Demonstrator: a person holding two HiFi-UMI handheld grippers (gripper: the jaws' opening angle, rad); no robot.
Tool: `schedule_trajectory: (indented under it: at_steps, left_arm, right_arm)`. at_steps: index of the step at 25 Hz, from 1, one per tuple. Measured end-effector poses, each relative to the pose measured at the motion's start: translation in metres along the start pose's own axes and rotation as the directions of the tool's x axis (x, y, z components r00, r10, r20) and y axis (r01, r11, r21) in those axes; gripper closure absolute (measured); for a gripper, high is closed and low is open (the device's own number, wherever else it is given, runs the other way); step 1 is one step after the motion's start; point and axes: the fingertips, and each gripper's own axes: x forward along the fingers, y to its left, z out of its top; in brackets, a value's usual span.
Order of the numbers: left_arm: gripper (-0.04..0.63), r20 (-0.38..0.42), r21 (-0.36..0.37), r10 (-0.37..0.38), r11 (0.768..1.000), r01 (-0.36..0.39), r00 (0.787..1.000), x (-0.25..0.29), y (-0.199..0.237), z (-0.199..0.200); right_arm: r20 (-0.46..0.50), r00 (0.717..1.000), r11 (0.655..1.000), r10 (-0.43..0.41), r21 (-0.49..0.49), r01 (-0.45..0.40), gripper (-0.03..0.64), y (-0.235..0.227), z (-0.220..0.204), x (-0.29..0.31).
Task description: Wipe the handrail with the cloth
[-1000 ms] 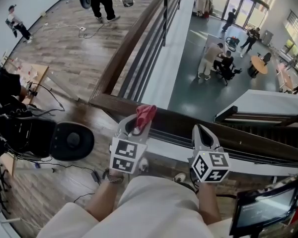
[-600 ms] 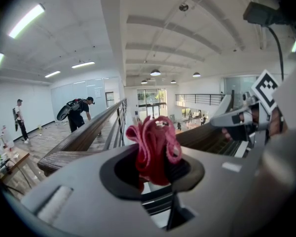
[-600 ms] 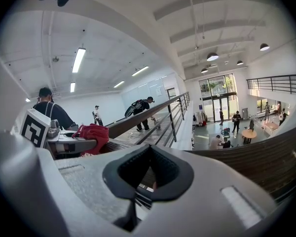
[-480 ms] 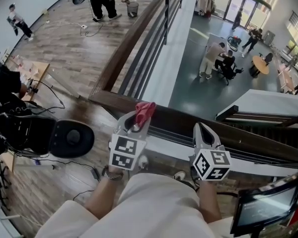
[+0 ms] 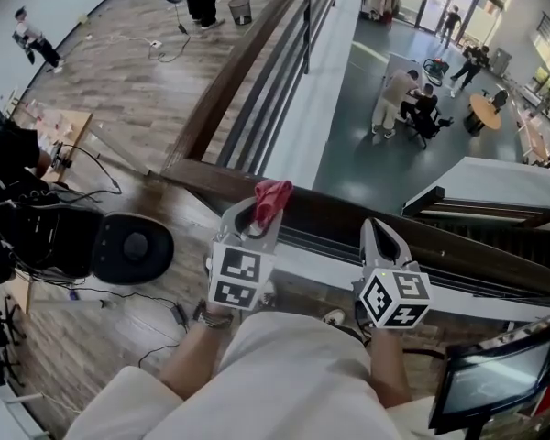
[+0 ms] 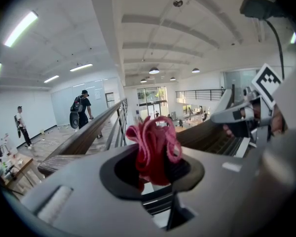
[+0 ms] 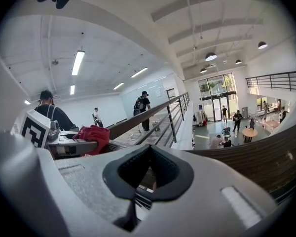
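Left gripper view: left claw (image 6: 157,168) pinches cloth (image 6: 153,139); right claw (image 7: 149,151) closed, empty.

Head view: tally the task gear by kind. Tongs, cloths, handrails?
tongs: 2 (left tongs, right tongs)
cloth: 1, red, held in left tongs
handrail: 1, wooden, turns a corner
total: 4
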Motion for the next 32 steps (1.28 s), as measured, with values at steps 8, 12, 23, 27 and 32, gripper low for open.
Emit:
schedule_trajectory:
  at_steps: [8,12,23,27,32]
  left_arm:
    - [0.477,-0.015,-0.030,0.002,1.000,-0.003,1.000,0.001,-0.009,0.003]
    - [0.477,-0.026,-0.017,0.030,0.999,-0.030,0.999,0.004,-0.011,0.004]
    - [0.477,-0.034,-0.103,0.037,0.994,-0.041,0.999,-0.001,-0.006,-0.004]
    - [0.477,-0.035,-0.109,-0.007,0.994,0.004,0.999,0.001,-0.010,-0.002]
    - [0.479,-0.057,-0.140,-0.092,0.987,0.083,0.994,-0.001,-0.017,-0.004]
  right_arm:
    - [0.006,0.999,0.999,0.044,-0.011,-0.044,0.614,-0.002,0.006,-0.003]
    - [0.062,0.998,0.998,-0.003,-0.064,0.007,0.614,-0.010,0.018,-0.013]
    - [-0.038,0.995,0.993,0.093,-0.070,-0.096,0.615,-0.017,0.003,-0.021]
    - [-0.037,0.998,0.996,0.059,-0.069,-0.061,0.615,-0.018,0.004,-0.017]
    - [-0.043,0.999,1.000,0.007,-0.023,-0.008,0.615,-0.020,-0.003,-0.019]
